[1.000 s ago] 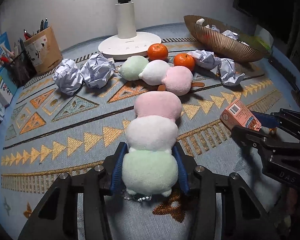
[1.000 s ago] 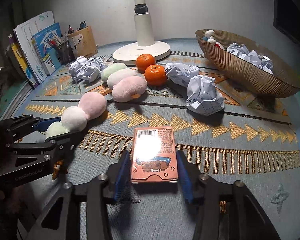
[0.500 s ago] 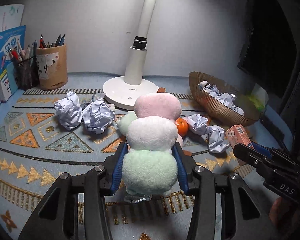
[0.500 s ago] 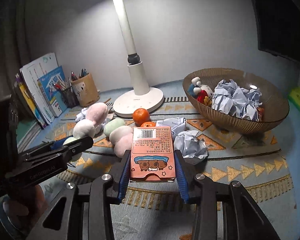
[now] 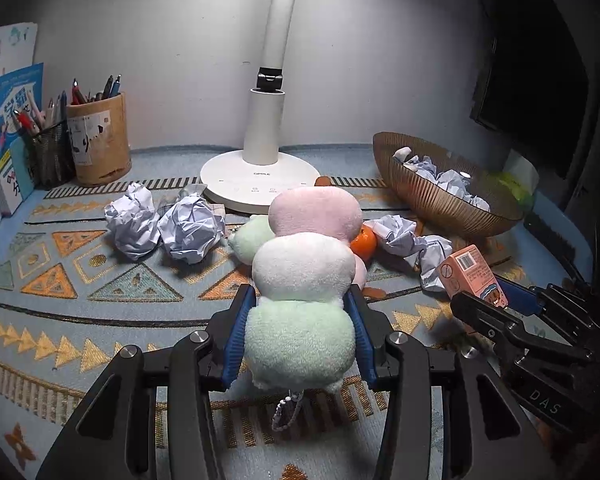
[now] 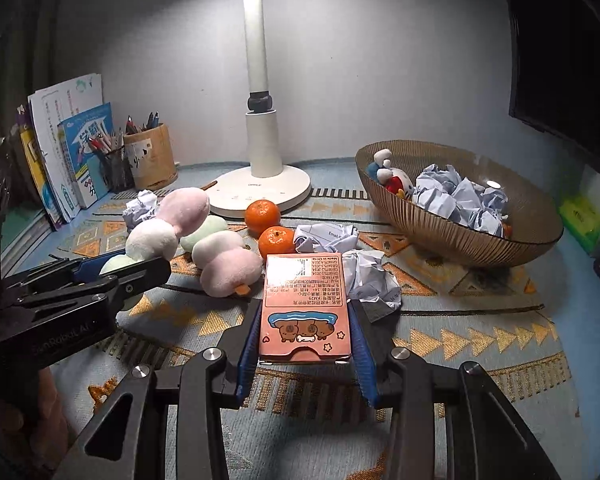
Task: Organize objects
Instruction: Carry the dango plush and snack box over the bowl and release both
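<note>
My left gripper (image 5: 300, 320) is shut on the green end of a three-ball plush skewer (image 5: 302, 268) of green, white and pink, held up off the patterned mat (image 5: 100, 280). From the right wrist view the same plush (image 6: 168, 220) sticks up out of the left gripper (image 6: 140, 268). My right gripper (image 6: 305, 320) is shut on a pink carton box (image 6: 305, 292) with cartoon animals on it, also lifted; in the left wrist view the box (image 5: 468, 274) shows at the right. A second plush skewer (image 6: 224, 260) lies on the mat.
Two oranges (image 6: 262, 213) (image 6: 277, 242) and crumpled paper (image 6: 364, 276) lie mid-mat; more paper balls (image 5: 132, 220) (image 5: 190, 228) lie at left. A ribbed bowl (image 6: 480, 236) with paper and a small toy stands at right. Behind are a lamp base (image 6: 260, 192), a pen cup (image 6: 150, 156) and books (image 6: 72, 152).
Both grippers have tilted upward, lifting the plush skewer and the pink box off the mat. The wall and lamp stem now fill more of each view.
</note>
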Demonstrator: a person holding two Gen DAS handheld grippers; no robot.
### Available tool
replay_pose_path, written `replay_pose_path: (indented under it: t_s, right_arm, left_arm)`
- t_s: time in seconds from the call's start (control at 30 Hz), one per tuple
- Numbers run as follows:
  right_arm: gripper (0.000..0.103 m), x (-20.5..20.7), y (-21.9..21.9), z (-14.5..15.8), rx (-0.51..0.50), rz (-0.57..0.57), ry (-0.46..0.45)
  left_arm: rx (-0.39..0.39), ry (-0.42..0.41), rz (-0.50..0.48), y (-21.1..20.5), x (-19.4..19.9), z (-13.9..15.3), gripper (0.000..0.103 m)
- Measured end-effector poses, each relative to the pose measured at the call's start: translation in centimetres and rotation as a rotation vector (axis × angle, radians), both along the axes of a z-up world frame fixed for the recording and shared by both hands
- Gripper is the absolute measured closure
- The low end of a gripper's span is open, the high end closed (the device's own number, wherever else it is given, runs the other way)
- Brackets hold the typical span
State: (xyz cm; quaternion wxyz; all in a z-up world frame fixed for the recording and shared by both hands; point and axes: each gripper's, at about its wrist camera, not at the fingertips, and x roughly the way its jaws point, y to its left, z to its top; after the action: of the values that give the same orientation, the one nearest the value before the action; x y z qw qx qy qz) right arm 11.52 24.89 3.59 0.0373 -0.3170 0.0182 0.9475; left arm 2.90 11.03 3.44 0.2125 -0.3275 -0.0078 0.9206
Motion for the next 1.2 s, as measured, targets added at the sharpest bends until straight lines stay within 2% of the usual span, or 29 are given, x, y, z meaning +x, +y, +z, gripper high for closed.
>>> replay_pose_path:
  t_s: [0.2,0.33,0.47,0.57,0.7,0.8,0.97,1.07,1.2]
  right_arm:
    - [0.063,0.0,0.2,0.0,-0.011,0.001,-0.001]
    - [0.063,0.8,2.2,1.3,-0.132,0.006,0.019]
    - [0.063,1.9,6.3,6.2,-0.235,-0.053,0.061]
    - [0.063,1.7,9.9,10.9,-0.246,-0.122,0.118]
    - [0.063,0.1,14.4,14.6,-0.261,-0.209,0.189]
    - [0.063,-1.8,16.8,15.1,-0.248,-0.253,0.208]
    - [0.063,-5.0,19.7,13.3,-0.223,-0.308,0.189]
    - [0.063,-6.3,21.1,11.8,-0.235,-0.308,0.161]
    - [0.063,-7.5,23.3,8.7,-0.294,-0.344,0.115]
  left_arm:
    - [-0.012,-0.006,0.007,0.3,-0.1,-0.1,0.061]
    - [0.004,-0.029,-0.001,0.7,-0.2,1.2,0.061]
    - [0.068,0.049,-0.055,3.3,-0.6,6.9,0.061]
    - [0.112,0.116,-0.101,6.7,-2.0,11.1,0.061]
    - [0.177,0.143,-0.154,11.6,-4.9,13.7,0.061]
    - [0.196,0.144,-0.175,14.8,-7.1,13.4,0.061]
    - [0.201,0.112,-0.188,18.4,-10.5,10.7,0.061]
    - [0.146,0.079,-0.148,19.8,-12.3,8.5,0.061]
    - [0.095,0.028,-0.165,20.7,-13.6,5.9,0.061]
